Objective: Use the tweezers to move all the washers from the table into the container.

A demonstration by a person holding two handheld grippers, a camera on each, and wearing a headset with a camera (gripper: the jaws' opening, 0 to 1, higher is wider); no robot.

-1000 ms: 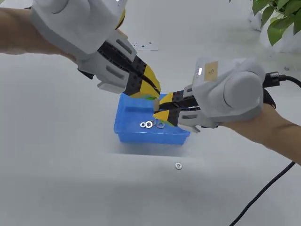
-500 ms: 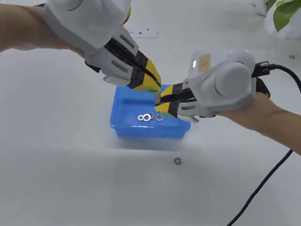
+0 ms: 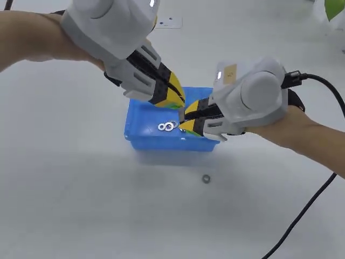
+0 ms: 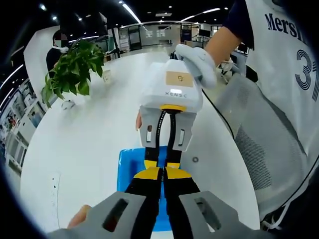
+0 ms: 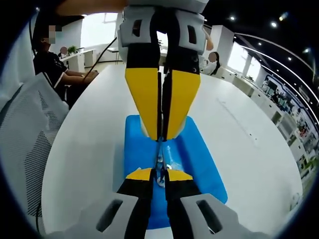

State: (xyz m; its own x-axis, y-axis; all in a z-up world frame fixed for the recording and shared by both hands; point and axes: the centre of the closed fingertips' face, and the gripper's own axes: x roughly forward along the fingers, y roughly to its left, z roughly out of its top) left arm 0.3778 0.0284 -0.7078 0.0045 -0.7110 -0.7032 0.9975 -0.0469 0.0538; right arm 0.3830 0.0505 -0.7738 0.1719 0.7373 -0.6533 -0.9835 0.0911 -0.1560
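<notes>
A blue container (image 3: 141, 121) stands on the white table and holds several washers (image 3: 167, 127). One washer (image 3: 206, 178) lies on the table in front of it, also seen as a washer (image 4: 195, 160) in the left gripper view. My left gripper (image 3: 176, 100) reaches in from the upper left, tips over the container. My right gripper (image 3: 186, 123) comes from the right and meets it tip to tip. Thin tweezers (image 5: 160, 157) run between the two pairs of jaws; both grippers look shut on them. The tweezer tips are hidden in the head view.
A black cable (image 3: 310, 197) trails from the right gripper across the table's right side. A potted plant (image 4: 75, 69) stands at the table's far edge. A small printed label (image 3: 168, 22) lies behind the container. A person sits off to the side (image 5: 52, 64).
The head view has shifted, so the container sits higher in the picture. Both grippers, still tip to tip, now hang a little further over the container. The loose washer has not moved.
</notes>
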